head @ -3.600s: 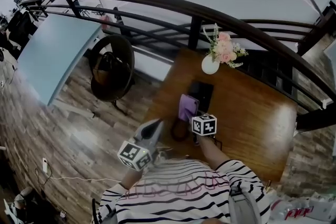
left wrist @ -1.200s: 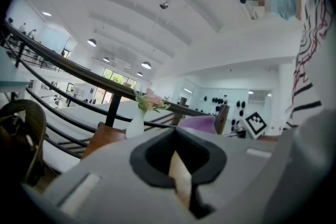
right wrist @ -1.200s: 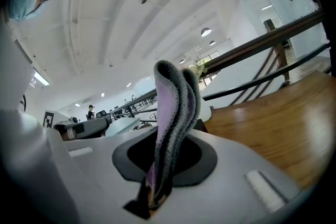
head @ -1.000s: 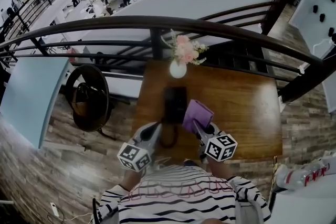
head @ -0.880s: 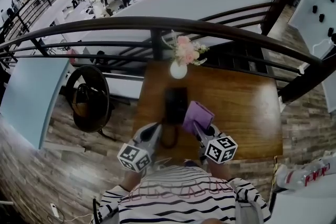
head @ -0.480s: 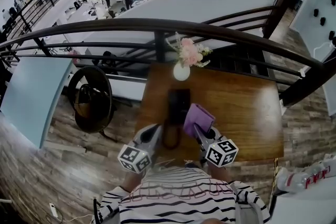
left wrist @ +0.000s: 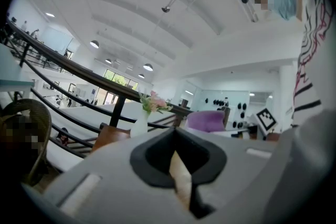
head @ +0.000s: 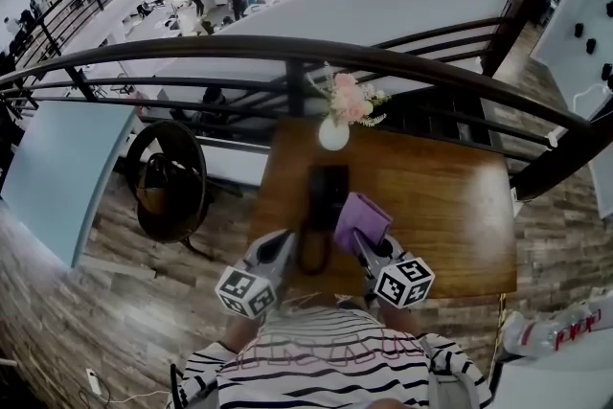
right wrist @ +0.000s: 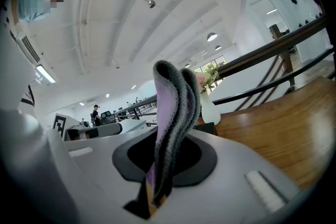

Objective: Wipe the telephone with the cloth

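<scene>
A black telephone (head: 326,191) lies on the wooden table (head: 441,206), and its cord loops toward the near edge. My right gripper (head: 363,244) is shut on a purple cloth (head: 361,219), held just right of the telephone's near end. In the right gripper view the cloth (right wrist: 176,113) stands folded up out of the closed jaws. My left gripper (head: 284,242) hovers by the table's near left edge beside the cord, shut and empty. The left gripper view shows the cloth (left wrist: 207,120) off to the right.
A white vase of pink flowers (head: 334,131) stands behind the telephone at the table's far edge. A dark curved railing (head: 431,67) runs past the table. A round wicker chair (head: 172,179) sits on the floor at the left.
The cloth, which was over the telephone's near part 3.6 s ago, now hangs to its right in the right gripper. In the last second both grippers barely moved.
</scene>
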A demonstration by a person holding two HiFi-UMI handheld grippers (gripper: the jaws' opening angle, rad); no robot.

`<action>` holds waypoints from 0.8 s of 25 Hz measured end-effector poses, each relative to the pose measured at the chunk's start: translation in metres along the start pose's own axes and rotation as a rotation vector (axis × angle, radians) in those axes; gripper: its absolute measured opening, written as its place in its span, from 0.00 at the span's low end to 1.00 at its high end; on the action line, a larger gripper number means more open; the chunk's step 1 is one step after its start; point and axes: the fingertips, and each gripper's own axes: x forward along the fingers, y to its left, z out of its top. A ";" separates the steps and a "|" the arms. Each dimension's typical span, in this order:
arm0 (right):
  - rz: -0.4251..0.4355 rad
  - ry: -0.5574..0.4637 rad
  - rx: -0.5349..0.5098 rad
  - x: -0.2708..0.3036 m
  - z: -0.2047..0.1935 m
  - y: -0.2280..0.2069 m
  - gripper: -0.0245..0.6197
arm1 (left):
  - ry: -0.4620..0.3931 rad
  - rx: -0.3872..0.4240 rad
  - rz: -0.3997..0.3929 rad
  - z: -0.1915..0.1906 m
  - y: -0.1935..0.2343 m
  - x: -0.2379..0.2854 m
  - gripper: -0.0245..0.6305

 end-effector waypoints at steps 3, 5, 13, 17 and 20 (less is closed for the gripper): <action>-0.003 0.001 0.000 0.001 -0.001 -0.001 0.11 | 0.001 -0.003 0.001 -0.001 0.001 0.001 0.04; -0.011 0.000 -0.003 0.002 -0.001 -0.002 0.11 | 0.001 -0.004 0.002 -0.002 0.002 0.001 0.04; -0.013 0.002 0.003 0.002 -0.003 -0.007 0.11 | 0.001 -0.009 0.007 -0.006 0.002 0.003 0.04; -0.013 0.002 0.004 0.002 -0.001 -0.008 0.11 | -0.002 -0.010 0.011 -0.003 0.003 0.005 0.04; -0.012 0.000 0.006 0.003 0.000 -0.008 0.11 | -0.003 -0.011 0.012 -0.003 0.003 0.006 0.04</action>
